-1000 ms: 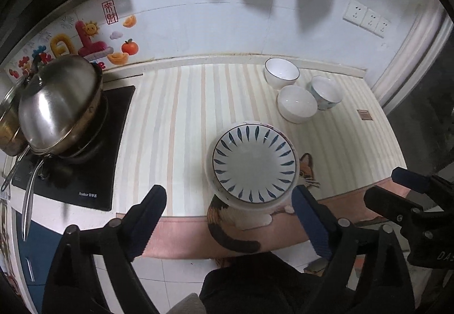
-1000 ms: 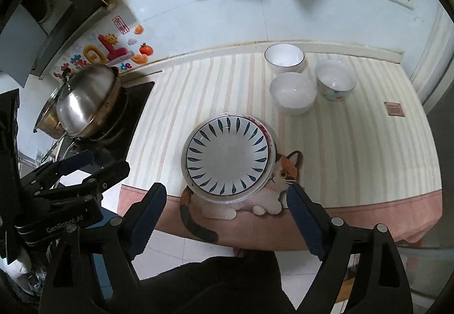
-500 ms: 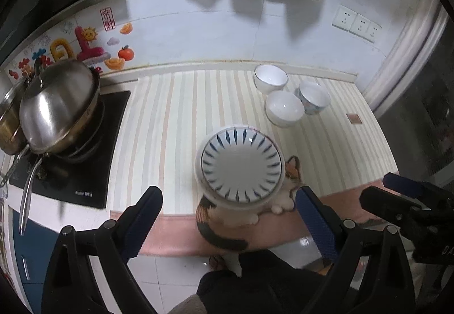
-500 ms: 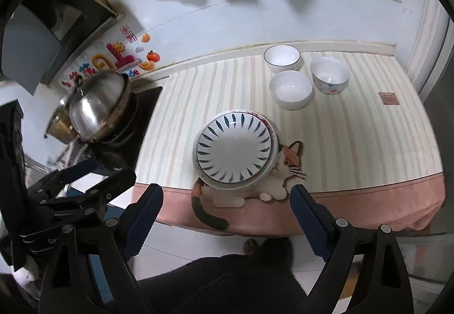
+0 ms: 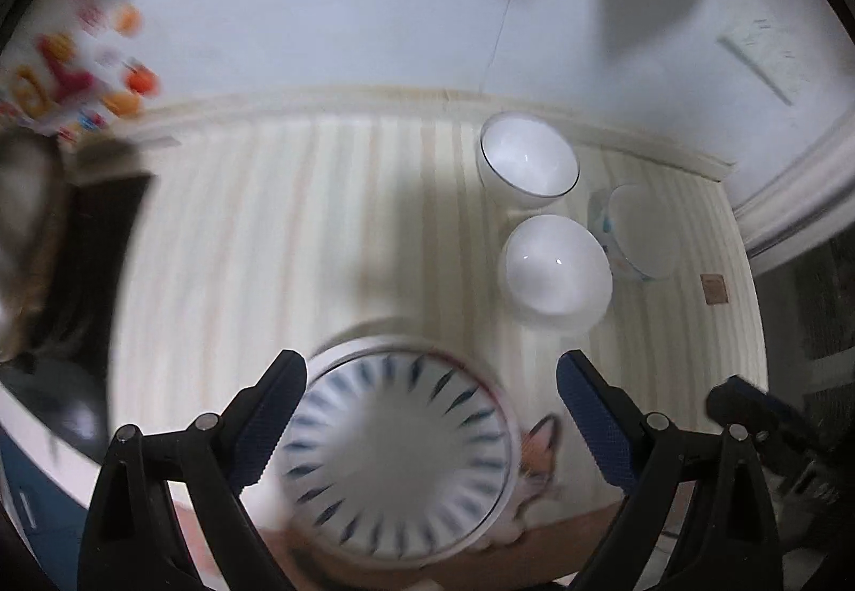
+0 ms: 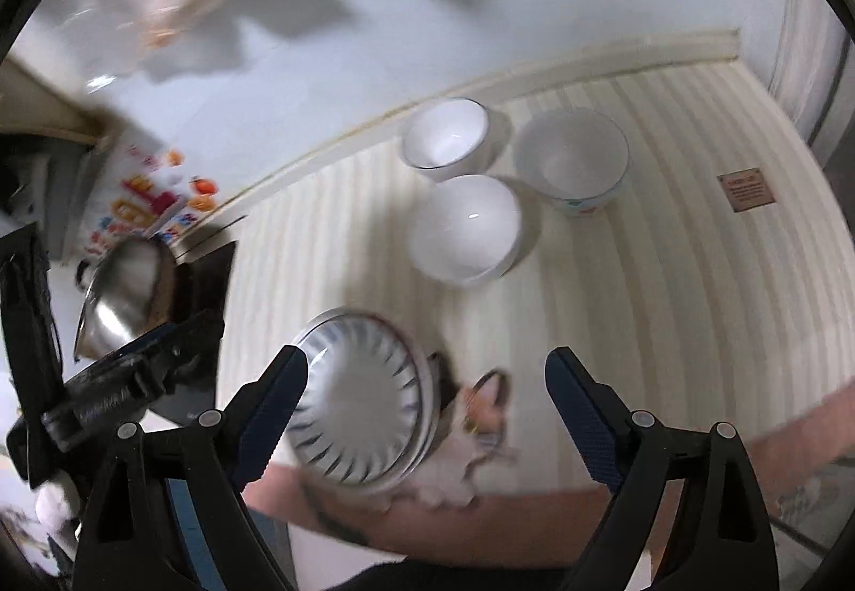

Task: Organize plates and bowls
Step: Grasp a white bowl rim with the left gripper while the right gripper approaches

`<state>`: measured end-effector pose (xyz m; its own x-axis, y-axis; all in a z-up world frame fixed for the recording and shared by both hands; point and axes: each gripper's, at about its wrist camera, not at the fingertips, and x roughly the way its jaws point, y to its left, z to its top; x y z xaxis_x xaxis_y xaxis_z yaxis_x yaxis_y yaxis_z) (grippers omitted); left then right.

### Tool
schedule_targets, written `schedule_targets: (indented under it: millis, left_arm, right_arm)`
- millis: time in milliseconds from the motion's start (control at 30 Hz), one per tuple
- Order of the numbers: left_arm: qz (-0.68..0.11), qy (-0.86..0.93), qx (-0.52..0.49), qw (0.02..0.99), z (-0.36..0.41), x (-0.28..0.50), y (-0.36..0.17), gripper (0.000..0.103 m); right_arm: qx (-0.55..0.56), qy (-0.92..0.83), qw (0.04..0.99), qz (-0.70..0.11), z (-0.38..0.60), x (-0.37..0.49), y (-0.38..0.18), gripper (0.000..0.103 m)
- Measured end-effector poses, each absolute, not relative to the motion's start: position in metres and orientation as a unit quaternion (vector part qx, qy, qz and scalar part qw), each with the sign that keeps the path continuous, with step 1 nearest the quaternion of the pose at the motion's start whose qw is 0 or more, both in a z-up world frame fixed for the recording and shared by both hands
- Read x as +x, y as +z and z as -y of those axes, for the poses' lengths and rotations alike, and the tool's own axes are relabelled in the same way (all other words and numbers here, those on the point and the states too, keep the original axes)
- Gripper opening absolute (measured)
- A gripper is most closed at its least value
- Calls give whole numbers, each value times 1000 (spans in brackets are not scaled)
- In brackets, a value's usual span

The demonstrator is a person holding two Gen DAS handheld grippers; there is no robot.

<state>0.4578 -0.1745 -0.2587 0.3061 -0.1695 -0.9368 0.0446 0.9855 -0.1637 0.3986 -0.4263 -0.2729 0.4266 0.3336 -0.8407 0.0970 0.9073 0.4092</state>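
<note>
Both hand-held grippers hang over the counter's front edge with nothing in them: the left gripper (image 5: 427, 409) has its blue-padded jaws spread wide, having just closed a touch with only air between the pads, and the right gripper (image 6: 425, 409) stands equally wide and empty. Going from the left, a steel lidded pan (image 6: 125, 289) sits on a black cooktop (image 6: 206, 281) below bright stickers (image 6: 155, 206) on the wall. Next comes the blue-petal plate (image 5: 395, 463), lying on top of a larger white plate (image 5: 342, 350) near the front edge of the striped counter mat (image 5: 320, 227), partly covering a printed cat (image 6: 481, 409). Further right, near the back wall, three bowls stand close together: a dark-rimmed white bowl (image 6: 446, 139), a plain white bowl (image 6: 465, 227) in front of it, and a patterned bowl (image 6: 572, 161) beside them. The risk I see is the plate stack sitting so near the edge; a jaw catching only the top plate's rim could tip it or nudge both plates off, and the bowls are crowded enough that reaching for one may knock its neighbour. A small brown label (image 6: 747, 193) on the mat carries print, and the left gripper's body shows lettering, but blur leaves both unreadable.
</note>
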Motion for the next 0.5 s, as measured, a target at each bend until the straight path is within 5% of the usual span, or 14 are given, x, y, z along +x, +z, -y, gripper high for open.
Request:
schedule_targets:
  millis: [200,367,433,500]
  left_arm:
    - [-647,-80,-82,754,205,531,-329,63]
    - [-674,-106,-58,729,239,560,-369,54]
    - [-685,-115,-43,718,251,566,-383,35]
    - [-693,-119,-31,710,258,568,-393,26]
  right_arm:
    - [215,67,783,-580,460,484,-352,83]
    - [219,66,760,-608,467,531,-404,69]
    - [225,66,753,-614,468,540,-420,61]
    - [230,71,747,-620,467,548,-433,44]
